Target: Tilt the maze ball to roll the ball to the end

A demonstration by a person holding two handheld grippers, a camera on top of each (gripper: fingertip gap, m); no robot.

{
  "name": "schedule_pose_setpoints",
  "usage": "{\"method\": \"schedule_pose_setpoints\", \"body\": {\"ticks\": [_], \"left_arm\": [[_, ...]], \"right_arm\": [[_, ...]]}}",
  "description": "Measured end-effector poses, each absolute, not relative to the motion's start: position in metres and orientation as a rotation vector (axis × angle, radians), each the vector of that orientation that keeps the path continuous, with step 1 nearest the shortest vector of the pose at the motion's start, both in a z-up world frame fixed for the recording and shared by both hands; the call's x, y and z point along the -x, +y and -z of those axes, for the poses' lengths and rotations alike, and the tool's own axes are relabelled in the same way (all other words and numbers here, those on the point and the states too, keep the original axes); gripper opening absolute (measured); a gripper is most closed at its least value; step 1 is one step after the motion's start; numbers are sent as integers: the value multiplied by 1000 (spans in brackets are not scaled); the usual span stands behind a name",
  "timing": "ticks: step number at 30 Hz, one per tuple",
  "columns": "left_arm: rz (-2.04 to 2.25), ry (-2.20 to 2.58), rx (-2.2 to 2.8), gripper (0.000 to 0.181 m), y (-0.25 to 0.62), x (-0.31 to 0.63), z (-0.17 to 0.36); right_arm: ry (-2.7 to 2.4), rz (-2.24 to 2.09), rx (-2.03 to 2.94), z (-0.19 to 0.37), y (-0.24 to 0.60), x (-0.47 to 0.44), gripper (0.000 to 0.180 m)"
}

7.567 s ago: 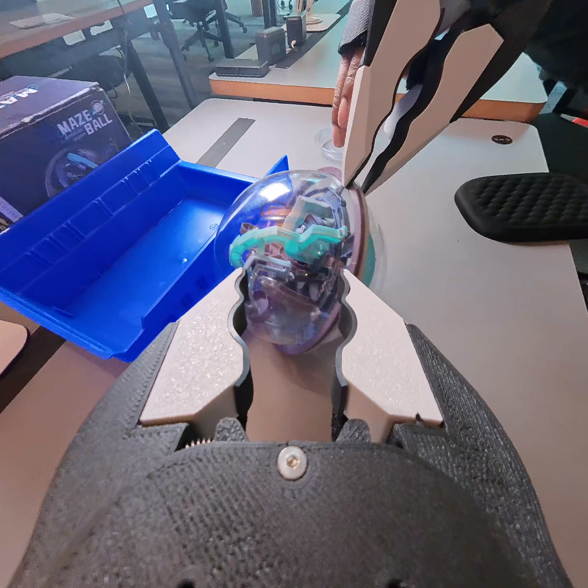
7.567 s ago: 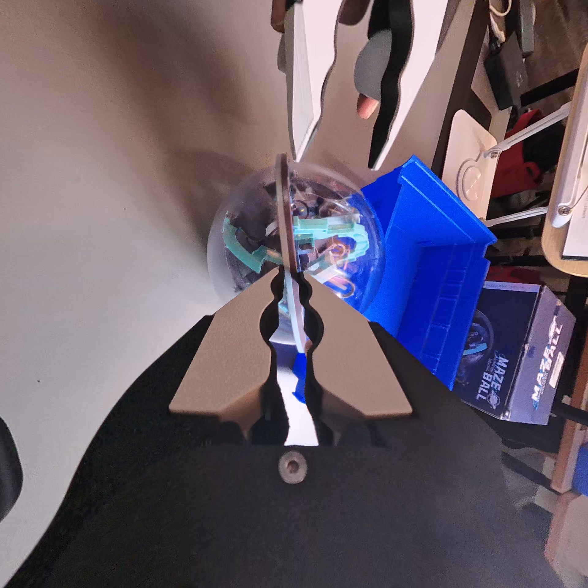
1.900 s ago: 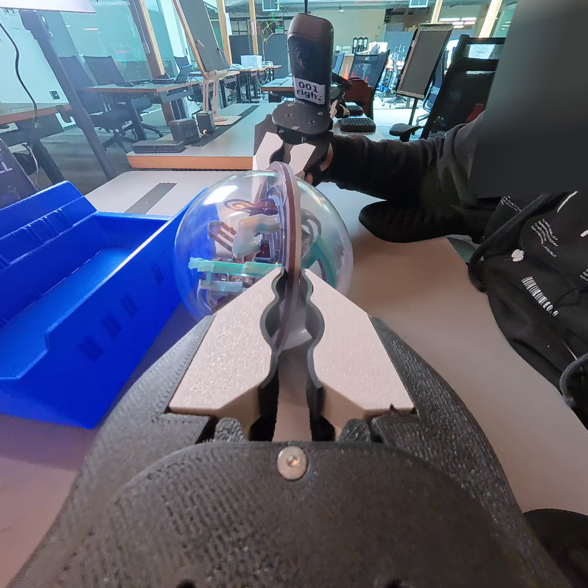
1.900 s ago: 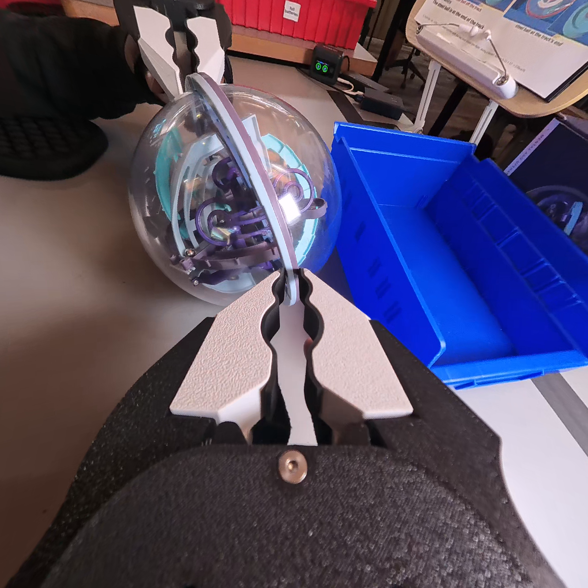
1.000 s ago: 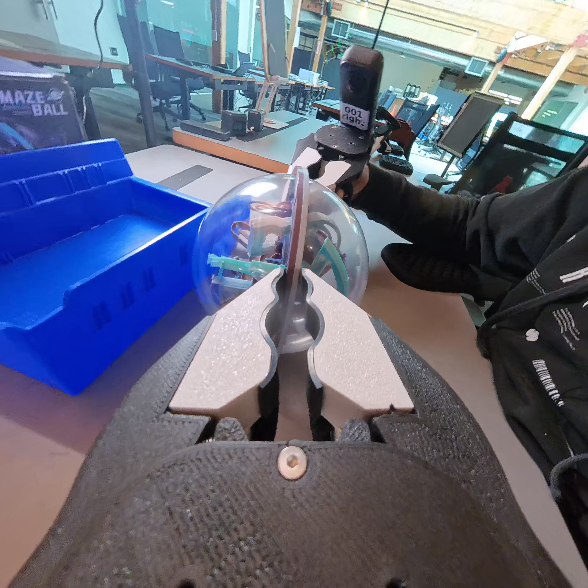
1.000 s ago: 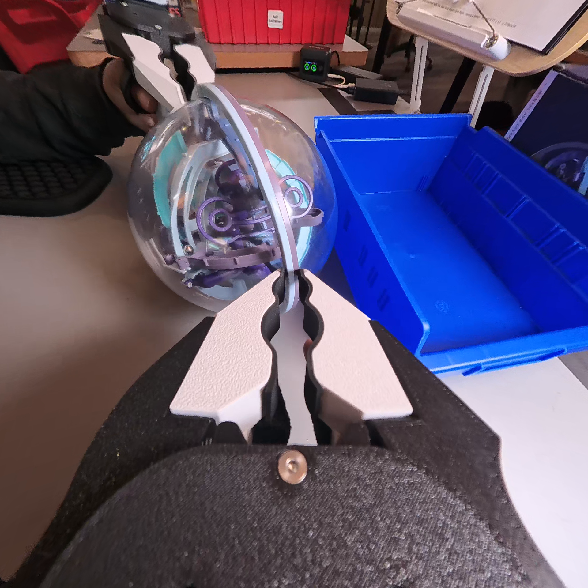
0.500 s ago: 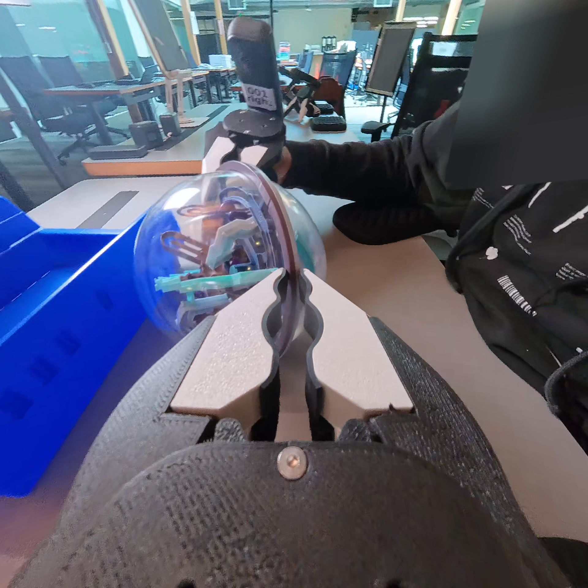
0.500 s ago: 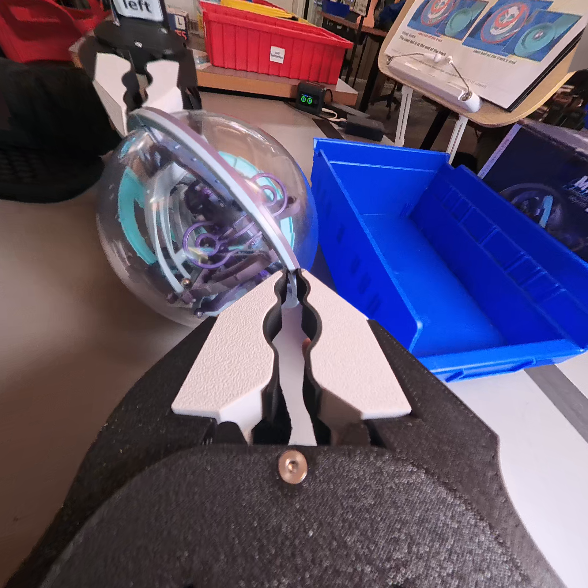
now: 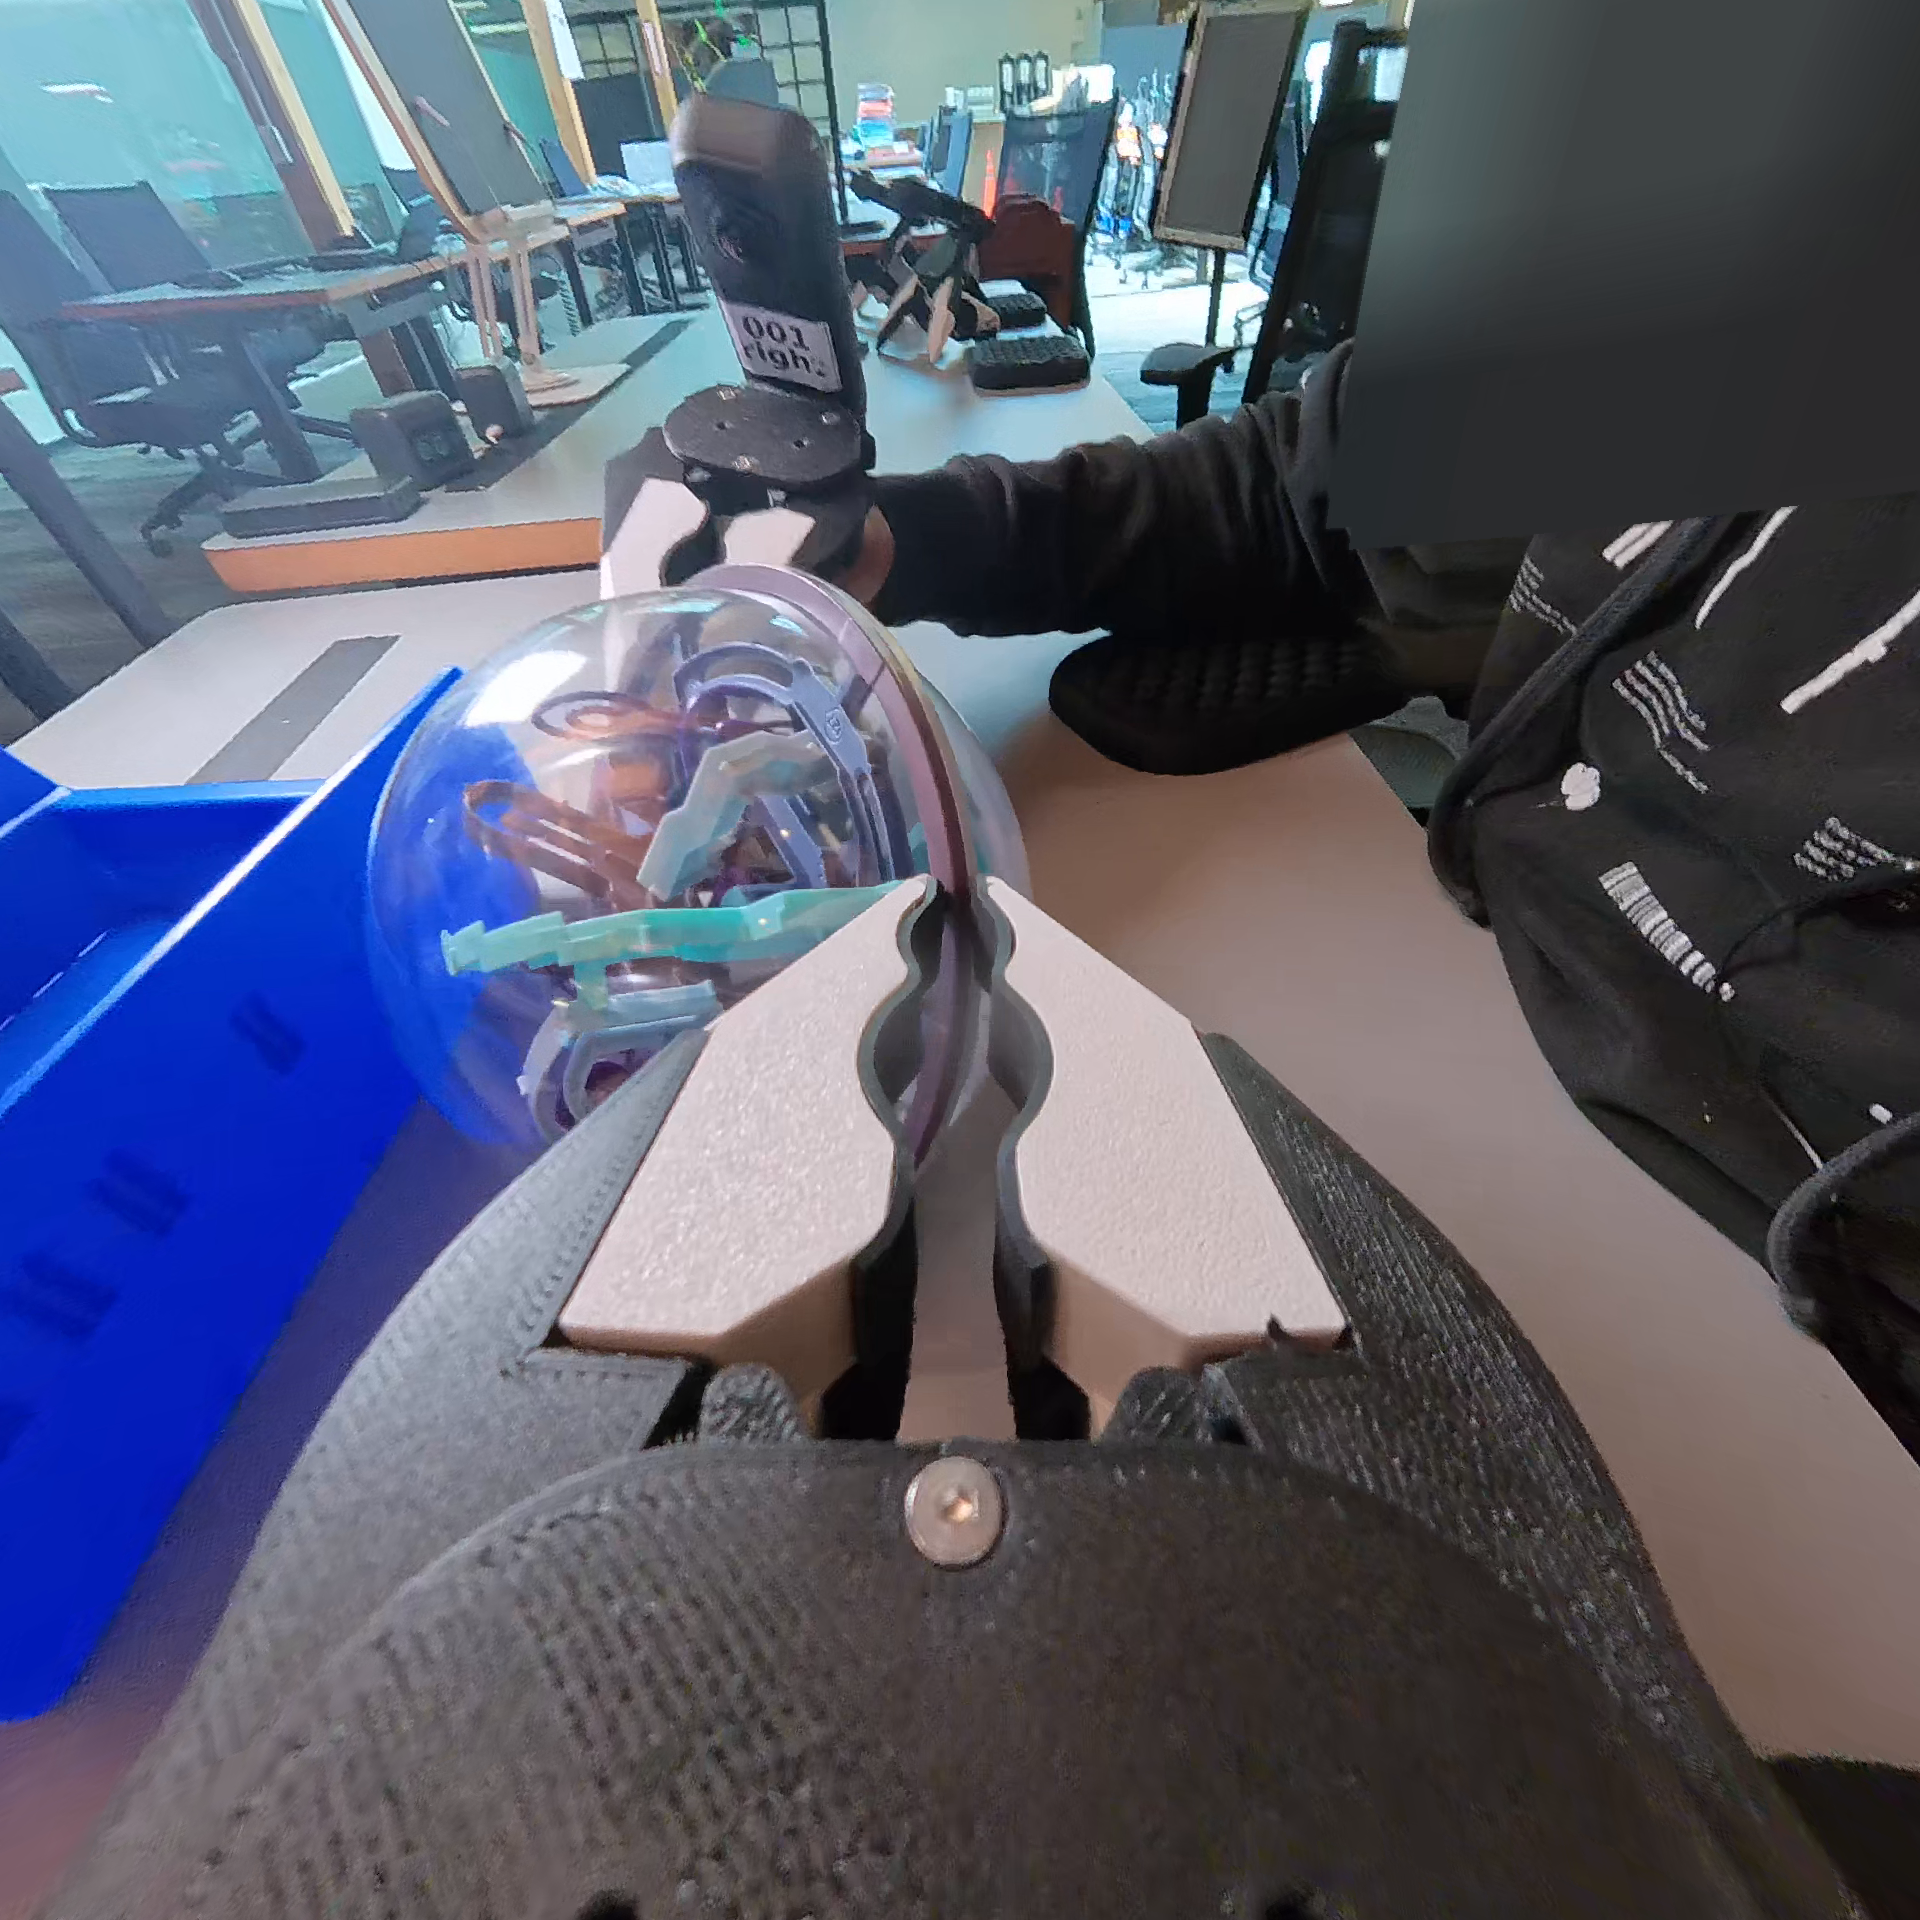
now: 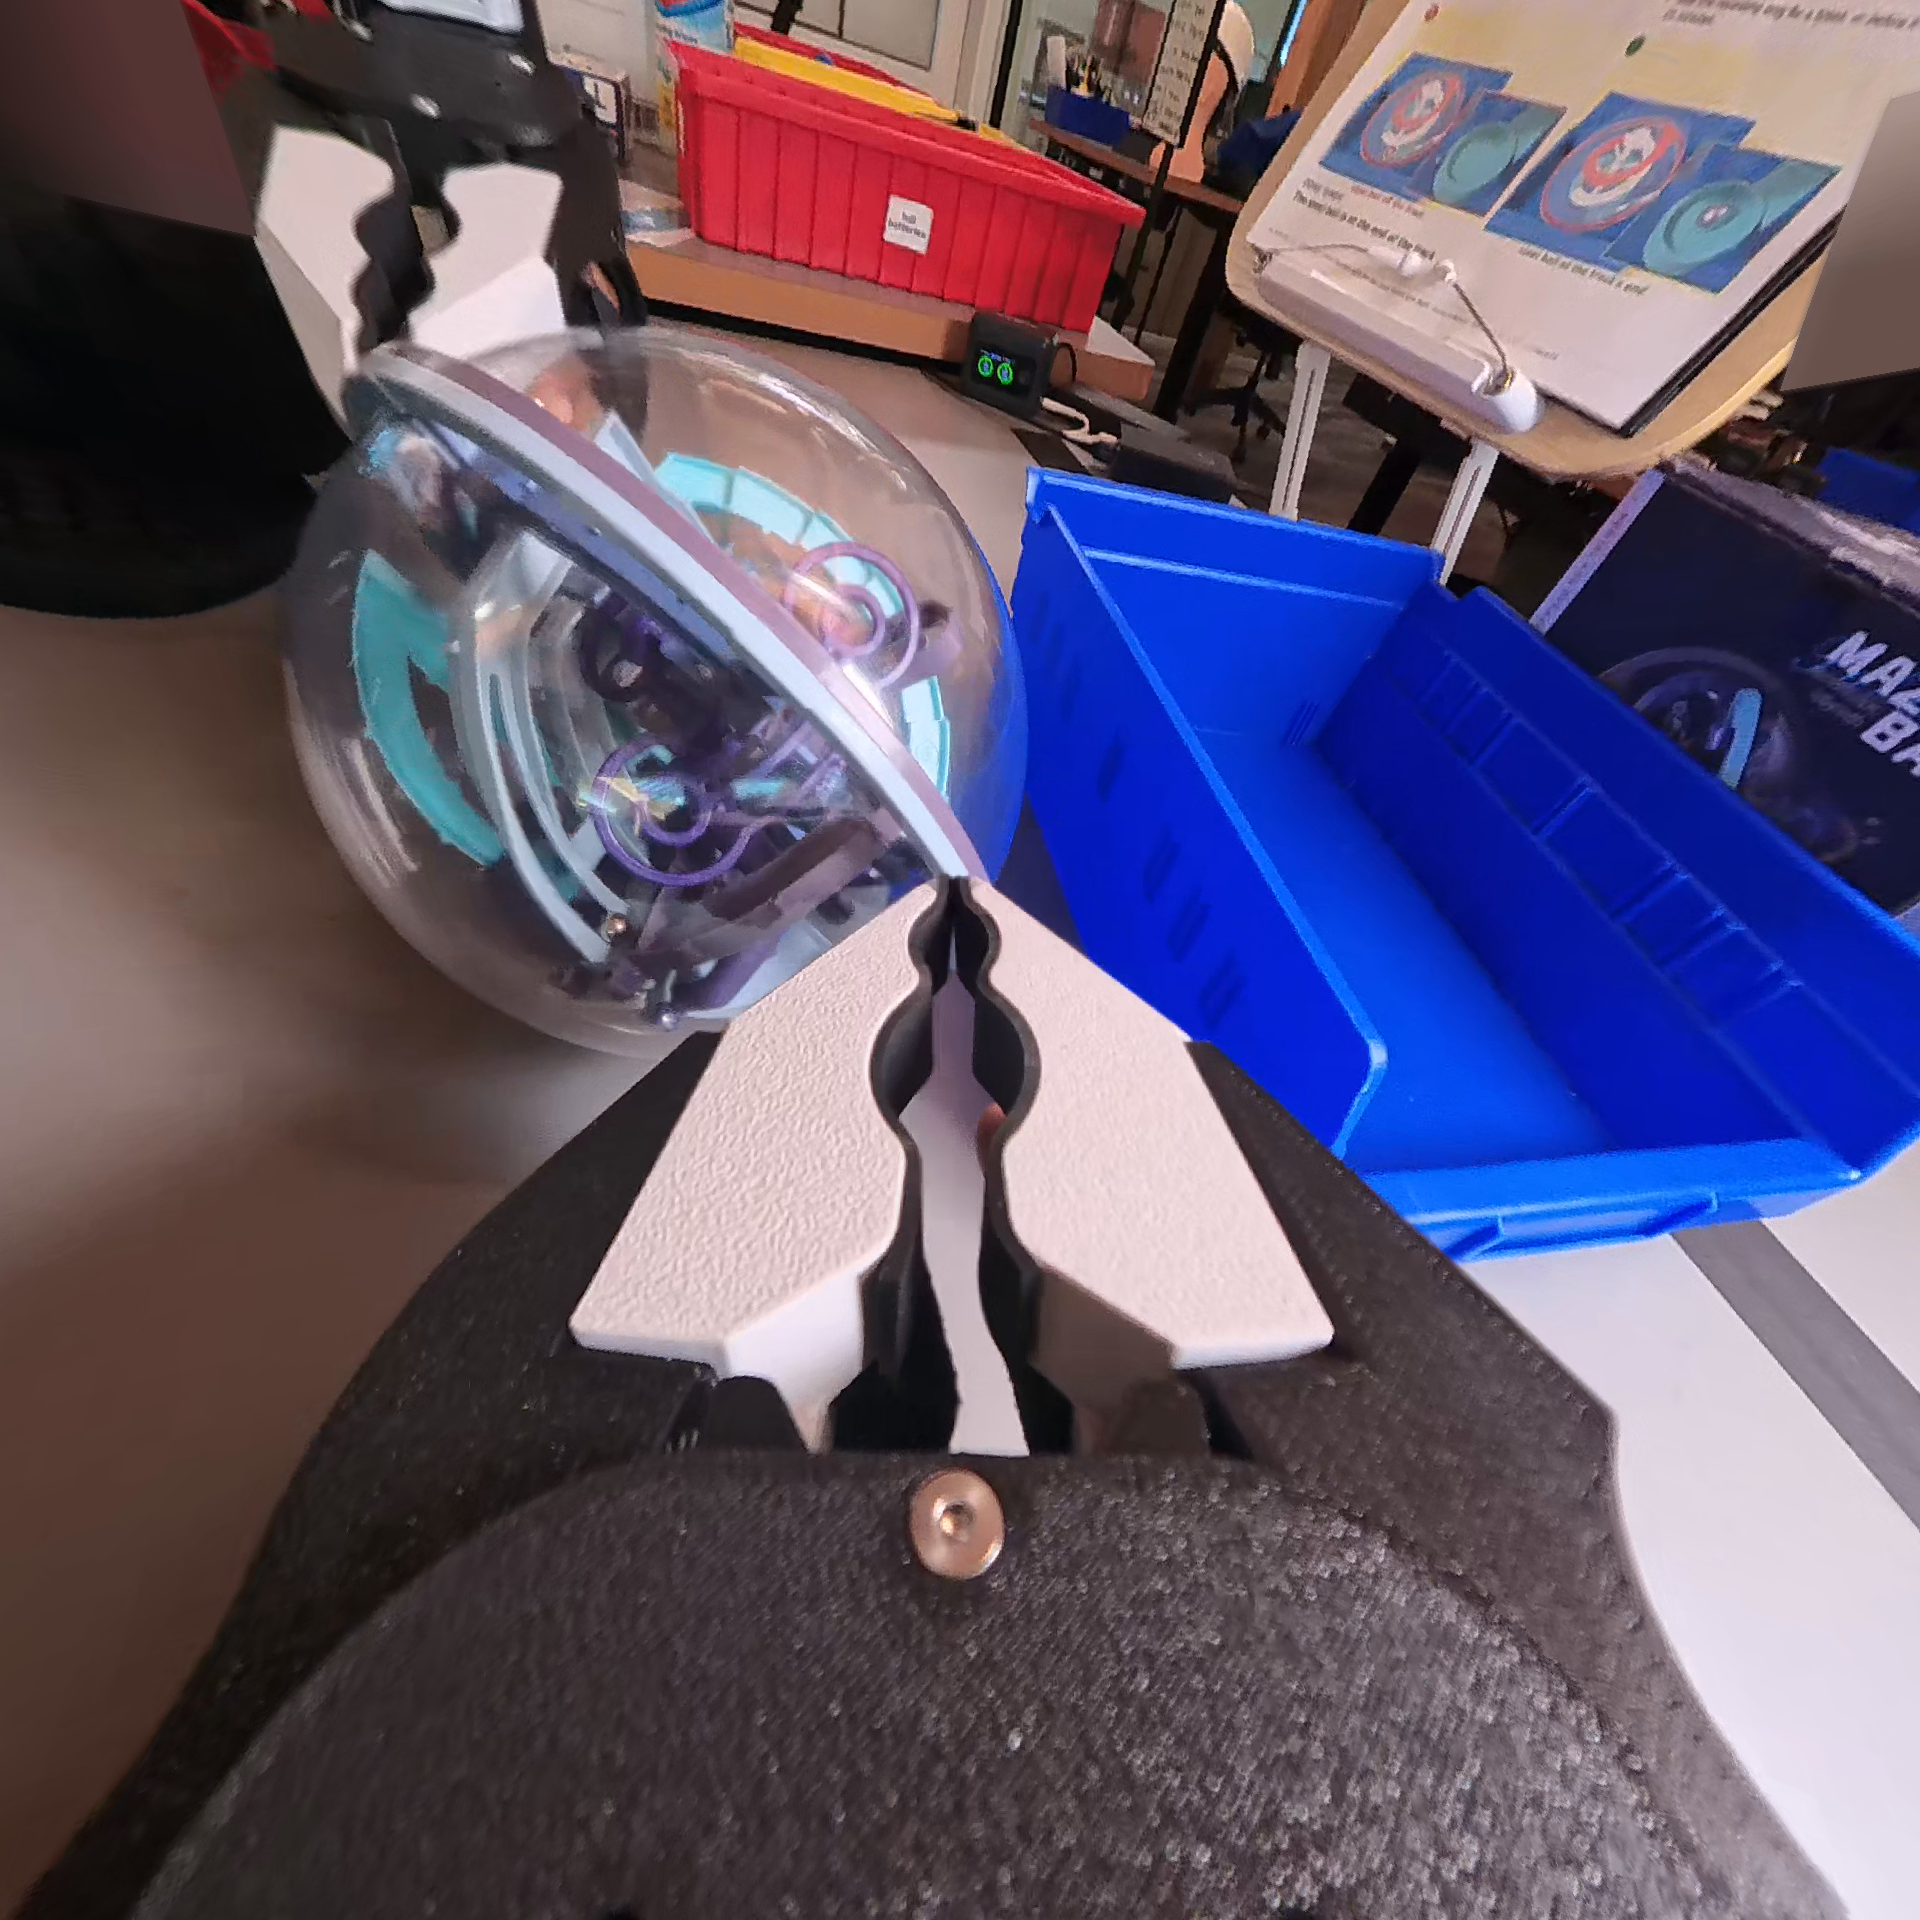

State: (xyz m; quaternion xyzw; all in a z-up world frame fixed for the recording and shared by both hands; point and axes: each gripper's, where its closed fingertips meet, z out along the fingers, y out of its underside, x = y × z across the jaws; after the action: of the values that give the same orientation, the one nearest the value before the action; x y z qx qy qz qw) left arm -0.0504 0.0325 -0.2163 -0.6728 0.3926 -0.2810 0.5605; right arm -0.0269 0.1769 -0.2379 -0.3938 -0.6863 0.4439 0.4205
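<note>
Gripped at opposite ends of its tilted rim by left tongs point(image 9: 951, 914) and right tongs point(image 10: 954, 914), maze ball point(image 10: 644, 696), seemingly above tabletop point(image 10: 208, 1039) beside blue bin point(image 10: 1455, 831).

There's a blue plastic bin point(image 10: 1455, 883) sitting open and empty on the pale bench point(image 10: 208, 1039), with a dark blue product box point(image 10: 1787, 707) right behind it. Further back there's a red tote point(image 10: 883, 197), a small charger with green lights point(image 10: 1003, 366), and an instruction sheet clipped on a tilted stand point(image 10: 1558, 187). A black wrist rest point(image 9: 1195, 696) lies by the person's dark sleeve point(image 9: 1091, 540).
</note>
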Motion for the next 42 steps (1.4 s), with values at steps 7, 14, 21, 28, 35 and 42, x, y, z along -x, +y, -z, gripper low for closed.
{"method": "schedule_pose_setpoints", "body": {"ticks": [7, 14, 21, 28, 35, 42], "left_arm": [[555, 972, 1612, 7, 29, 59, 225], [369, 985, 1608, 27, 30, 70, 232], [286, 797, 1643, 61, 52, 107, 242], [267, 787, 1638, 23, 54, 113, 243], [243, 779, 1593, 33, 52, 120, 232], [253, 811, 1590, 33, 51, 110, 235]], "right_arm": [[-1758, -1074, 952, 236, 172, 21, 0], [-1759, -1069, 934, 231, 168, 17, 0], [-1772, -1069, 894, 227, 158, 19, 0], [-1801, -1081, 872, 230, 148, 17, 0], [-1768, -1051, 840, 215, 155, 14, 16], [-1883, -1064, 804, 226, 137, 15, 10]]}}
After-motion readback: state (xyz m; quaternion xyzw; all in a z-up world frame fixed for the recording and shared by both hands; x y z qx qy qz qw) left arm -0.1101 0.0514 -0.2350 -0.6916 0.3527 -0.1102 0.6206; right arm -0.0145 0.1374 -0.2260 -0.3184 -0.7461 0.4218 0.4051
